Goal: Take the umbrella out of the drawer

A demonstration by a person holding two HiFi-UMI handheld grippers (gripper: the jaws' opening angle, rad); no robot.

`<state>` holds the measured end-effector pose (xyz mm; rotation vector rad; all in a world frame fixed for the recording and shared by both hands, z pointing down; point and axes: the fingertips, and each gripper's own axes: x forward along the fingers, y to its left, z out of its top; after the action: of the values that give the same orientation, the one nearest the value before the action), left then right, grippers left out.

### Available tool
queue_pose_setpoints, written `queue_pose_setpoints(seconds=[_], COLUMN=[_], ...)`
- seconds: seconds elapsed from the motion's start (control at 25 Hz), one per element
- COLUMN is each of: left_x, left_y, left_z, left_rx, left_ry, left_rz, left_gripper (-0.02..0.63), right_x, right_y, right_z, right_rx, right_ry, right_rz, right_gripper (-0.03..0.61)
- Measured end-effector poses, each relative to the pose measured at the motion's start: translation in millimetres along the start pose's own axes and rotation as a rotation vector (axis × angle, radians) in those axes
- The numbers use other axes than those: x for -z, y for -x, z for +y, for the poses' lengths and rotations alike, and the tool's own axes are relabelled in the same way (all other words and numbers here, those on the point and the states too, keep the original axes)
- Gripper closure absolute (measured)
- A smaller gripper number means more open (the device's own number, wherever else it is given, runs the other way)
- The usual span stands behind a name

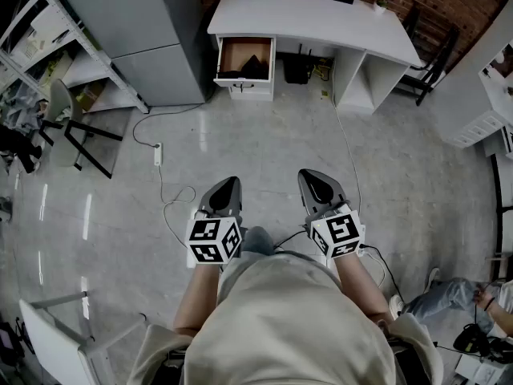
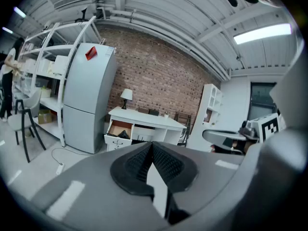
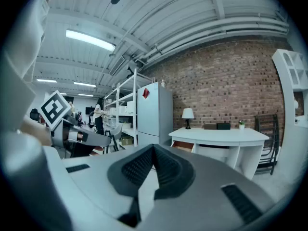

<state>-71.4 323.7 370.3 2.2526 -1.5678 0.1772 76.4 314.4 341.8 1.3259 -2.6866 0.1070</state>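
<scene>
Far ahead of left tool point(image 1: 231, 183): umbrella point(image 1: 252, 66).

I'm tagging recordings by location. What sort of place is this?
Likely a lab or studio space furnished like an office: white desk with an open drawer, tall grey fridge, metal storage shelves.

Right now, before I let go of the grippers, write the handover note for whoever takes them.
Left gripper: shut, empty.
Right gripper: shut, empty.
Both are held side by side over the floor, well short of the white desk.
The desk's drawer is already open; the dark thing lying in it looks like the umbrella.
Done: drawer open.
Left: walk up, open a gripper, grip the umbrella, lift it out.
</scene>
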Motion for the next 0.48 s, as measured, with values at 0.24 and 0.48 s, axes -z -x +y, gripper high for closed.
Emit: queue_pose_setpoints(seconds=[0.24,0.48], left_x=[11,14], left_y=[31,40], left_z=[-6,-19], left_rx=[-0.05,-0.043], left_ry=[-0.006,0.0], left_rz=[-0.007,-0.026], left_gripper=[0.601,0.601], right_x=[-8,-10], right_y=[28,41], right_z=[18,29], right_rx=[0.0,-0.015], right_ry=[-0.015,-0.004], right_rz=[-0.026,-0.038], right_gripper=[0.578,0.58])
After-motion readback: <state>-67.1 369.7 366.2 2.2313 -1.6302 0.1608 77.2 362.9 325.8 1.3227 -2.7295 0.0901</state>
